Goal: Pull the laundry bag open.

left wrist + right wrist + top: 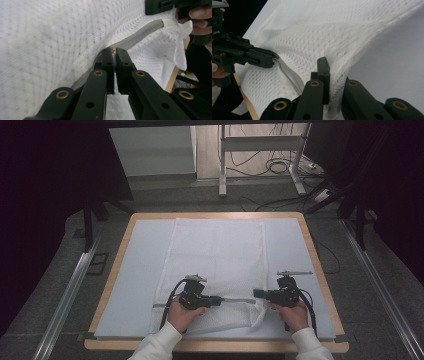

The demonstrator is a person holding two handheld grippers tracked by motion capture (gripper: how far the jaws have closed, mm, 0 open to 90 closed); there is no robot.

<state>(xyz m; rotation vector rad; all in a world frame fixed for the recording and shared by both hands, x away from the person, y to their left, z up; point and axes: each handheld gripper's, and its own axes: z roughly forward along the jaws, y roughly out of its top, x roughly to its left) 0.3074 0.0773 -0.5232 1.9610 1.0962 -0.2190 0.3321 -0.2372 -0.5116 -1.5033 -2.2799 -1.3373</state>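
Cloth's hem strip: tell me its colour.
Grey, against the white mesh cloth; the hem strip shows best in the left gripper view.

Table [305, 250] lies open around the cloth [217, 250].

1 white mesh cloth [220, 255] on 1 table [320, 270]. 1 pale blue mat [145, 250] under the cloth on the table. 2 grippers at the cloth's near edge: left gripper [220, 300], right gripper [255, 293]. 2 hands, 2 white sleeves.
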